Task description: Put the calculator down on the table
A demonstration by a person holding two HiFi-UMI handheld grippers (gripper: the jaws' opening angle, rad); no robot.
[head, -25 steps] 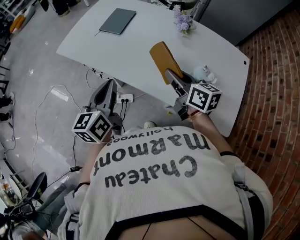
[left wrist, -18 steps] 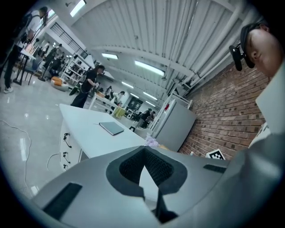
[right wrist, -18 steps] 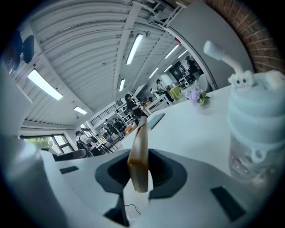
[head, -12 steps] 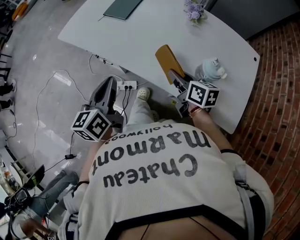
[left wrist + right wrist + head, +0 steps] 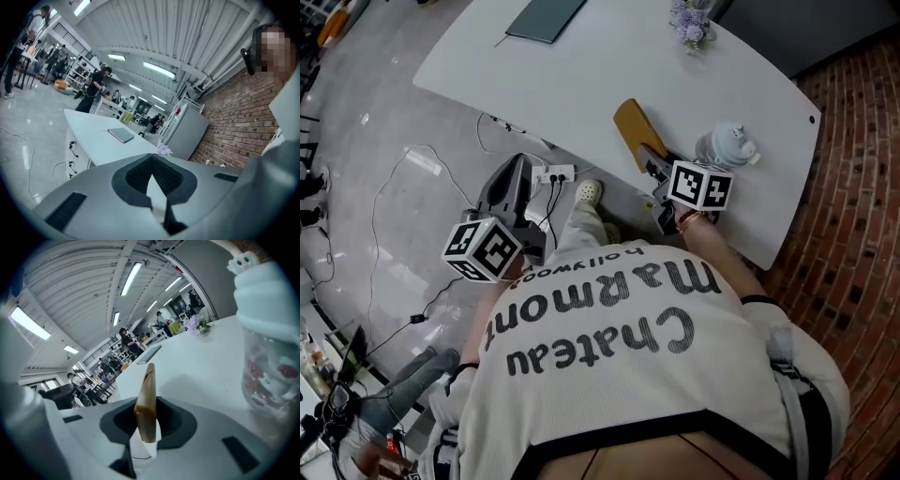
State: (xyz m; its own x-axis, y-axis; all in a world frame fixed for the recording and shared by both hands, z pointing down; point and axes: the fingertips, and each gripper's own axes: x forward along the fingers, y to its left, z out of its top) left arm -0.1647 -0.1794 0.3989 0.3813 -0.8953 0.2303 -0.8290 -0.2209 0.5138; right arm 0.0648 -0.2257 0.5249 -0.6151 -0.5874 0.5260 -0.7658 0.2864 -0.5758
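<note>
Since the calculator (image 5: pixel 632 130) is clamped in the right gripper (image 5: pixel 651 157) over the table (image 5: pixel 581 75), the step in hand looks like the final lowering. Can't tell if any edge touches the top yet.

Jaws:
- Right: a narrow gap, pads pressed on the calculator's two broad faces at its near end. Its own view shows the calculator edge-on between them.
- Left gripper (image 5: pixel 153 157): tips together, nothing between. It hangs off the table over the floor, at 8 o'clock from the calculator, well apart.

Place, head view: the calculator sits above the table's near side. The table edge is close at 7 o'clock and a lidded bottle (image 5: pixel 728 145) is near at 3 o'clock. A notebook (image 5: pixel 546 16) at 11 o'clock and flowers (image 5: pixel 690 23) at 1 o'clock are well apart.

Pointing: the long axis runs along the jaws, from the held end at 5 o'clock to the free end at 11 o'clock, aimed toward the notebook. One broad face shows from above, so it looks tilted, not flat.

Doing it well, my judgement:
- Roll the wrist until a broad face is parallel with the top.
- Lower slowly until the free end rests, then lay the rest down.
- Keep off the 7 o'clock edge and don't swing toward the bottle.
- Open only once it is supported, then back out along 5 o'clock.
</note>
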